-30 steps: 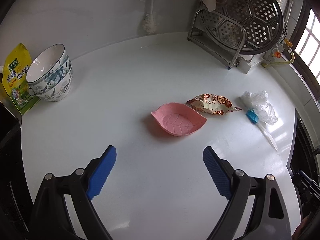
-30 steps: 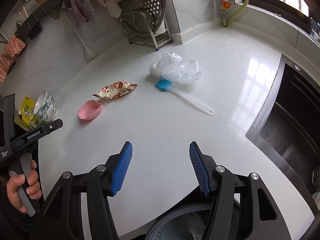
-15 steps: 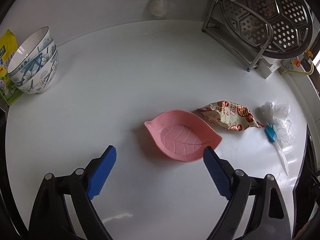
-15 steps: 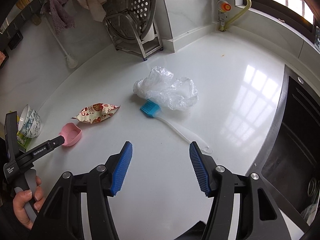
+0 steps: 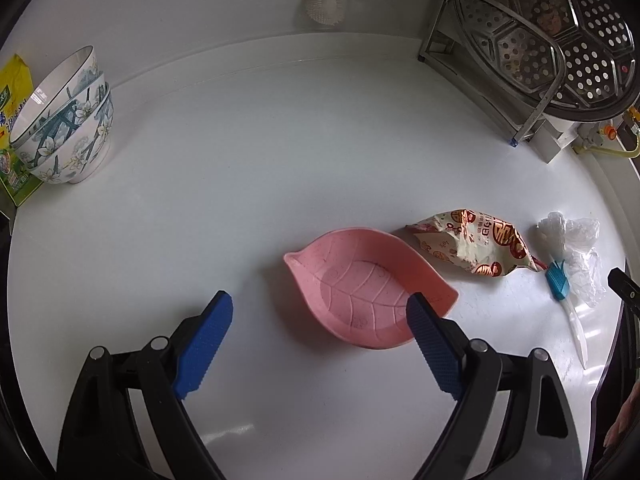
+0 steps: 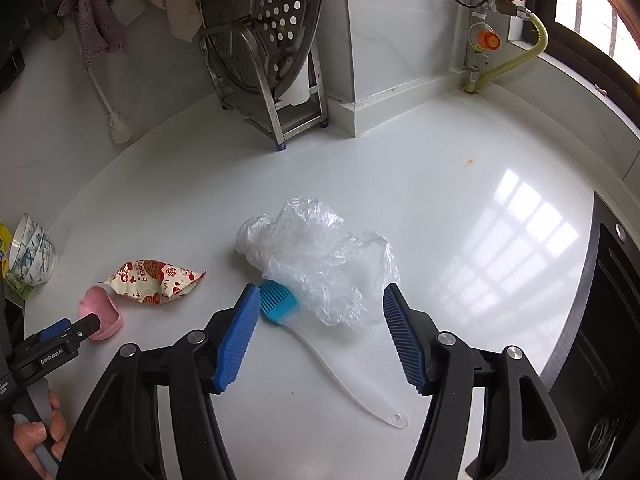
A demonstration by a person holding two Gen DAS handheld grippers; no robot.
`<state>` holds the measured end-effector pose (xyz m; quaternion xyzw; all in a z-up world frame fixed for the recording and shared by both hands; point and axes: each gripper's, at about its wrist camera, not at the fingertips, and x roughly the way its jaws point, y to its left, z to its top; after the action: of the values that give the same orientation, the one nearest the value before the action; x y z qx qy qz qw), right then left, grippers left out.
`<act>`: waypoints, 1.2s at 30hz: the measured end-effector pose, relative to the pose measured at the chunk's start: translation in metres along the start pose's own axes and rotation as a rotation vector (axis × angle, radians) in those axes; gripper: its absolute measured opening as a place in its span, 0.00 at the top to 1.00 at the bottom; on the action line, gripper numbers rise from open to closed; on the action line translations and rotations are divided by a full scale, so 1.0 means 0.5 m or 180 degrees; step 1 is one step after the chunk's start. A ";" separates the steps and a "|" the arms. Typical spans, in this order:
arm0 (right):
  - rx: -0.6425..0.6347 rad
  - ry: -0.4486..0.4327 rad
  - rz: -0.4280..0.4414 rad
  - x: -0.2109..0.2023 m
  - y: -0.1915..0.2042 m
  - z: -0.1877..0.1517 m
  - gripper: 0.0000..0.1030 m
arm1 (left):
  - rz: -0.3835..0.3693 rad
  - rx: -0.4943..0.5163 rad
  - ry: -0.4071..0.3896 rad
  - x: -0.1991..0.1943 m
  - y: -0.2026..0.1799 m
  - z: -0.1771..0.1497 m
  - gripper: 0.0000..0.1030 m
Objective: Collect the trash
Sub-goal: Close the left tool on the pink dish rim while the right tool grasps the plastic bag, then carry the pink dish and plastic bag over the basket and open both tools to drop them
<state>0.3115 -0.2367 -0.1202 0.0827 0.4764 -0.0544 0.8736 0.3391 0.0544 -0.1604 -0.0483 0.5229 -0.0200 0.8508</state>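
A crumpled clear plastic bag (image 6: pixel 316 256) lies on the white counter, partly over the blue head of a silicone brush (image 6: pixel 276 302). My right gripper (image 6: pixel 318 336) is open, its jaws either side of the bag's near edge, just short of it. A printed snack wrapper (image 6: pixel 154 280) lies to the left; it also shows in the left wrist view (image 5: pixel 476 246). My left gripper (image 5: pixel 318 344) is open and empty, with a pink leaf-shaped dish (image 5: pixel 368 292) between its fingertips. The bag (image 5: pixel 576 248) and brush (image 5: pixel 558 280) show at the right there.
Stacked floral bowls (image 5: pixel 64 128) and a yellow-green packet (image 5: pixel 12 128) stand at the far left. A steel rack with a steamer plate (image 6: pixel 272 56) stands at the back. A black sink (image 6: pixel 600 340) borders the counter on the right. A dish brush (image 6: pixel 116 124) leans on the wall.
Both grippers have moved forward. The left one has closed in on the pink dish; the right one has closed in on the plastic bag and brush. Both stay open.
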 end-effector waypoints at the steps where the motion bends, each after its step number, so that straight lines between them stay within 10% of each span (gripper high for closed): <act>1: -0.0059 0.0018 -0.0014 0.010 0.002 0.006 0.35 | -0.0001 -0.0006 -0.0002 0.002 -0.001 0.001 0.16; 19: -0.0210 0.0409 0.0058 0.145 0.011 0.052 0.34 | -0.0089 -0.0099 0.0056 0.022 0.001 0.007 0.17; 25: -0.0408 0.0357 0.0028 0.151 0.043 0.047 0.60 | -0.0052 -0.0039 0.0033 0.022 -0.003 0.011 0.40; 30: -0.0423 0.0291 0.0018 0.141 0.057 0.050 0.79 | -0.0057 0.0060 0.0042 0.014 -0.009 0.005 0.80; 36: -0.0341 0.0136 0.0041 0.102 0.057 0.059 0.83 | -0.0179 0.0068 0.0119 0.012 0.001 0.006 0.92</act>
<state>0.3684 -0.2153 -0.1448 0.0400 0.4966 -0.0215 0.8668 0.3443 0.0544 -0.1645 -0.0535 0.5369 -0.0504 0.8405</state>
